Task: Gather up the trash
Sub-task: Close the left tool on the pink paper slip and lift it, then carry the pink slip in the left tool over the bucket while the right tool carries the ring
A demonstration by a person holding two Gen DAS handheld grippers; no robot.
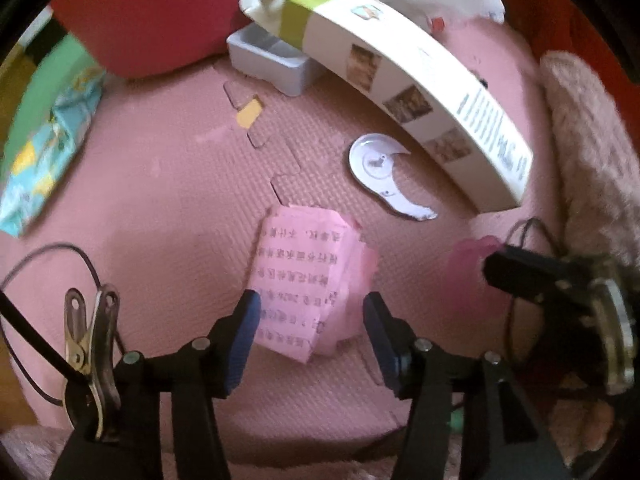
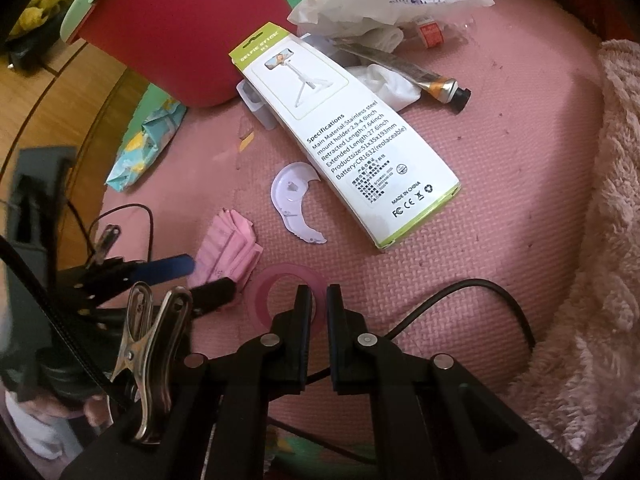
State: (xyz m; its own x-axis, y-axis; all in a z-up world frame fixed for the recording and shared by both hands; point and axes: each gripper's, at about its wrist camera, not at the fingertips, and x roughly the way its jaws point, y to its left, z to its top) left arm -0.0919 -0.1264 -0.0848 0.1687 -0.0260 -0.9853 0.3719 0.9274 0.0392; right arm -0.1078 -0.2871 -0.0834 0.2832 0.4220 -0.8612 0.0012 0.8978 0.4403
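The left claw hangs half-open straddling the folded pink paper, its long axis running away from the pads; the right claw, nearly shut on a pink ring, sits beside that paper.

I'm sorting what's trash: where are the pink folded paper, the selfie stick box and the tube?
pink folded paper [image 1: 304, 280], left wrist view, middle of its printed face
selfie stick box [image 2: 352, 148], right wrist view, specifications panel
tube [image 2: 436, 86], right wrist view, orange band near the cap

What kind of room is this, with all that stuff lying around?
Probably the floor of a home, perhaps a play corner: a pink foam puzzle mat, a fluffy rug beside it, and wooden flooring beyond.
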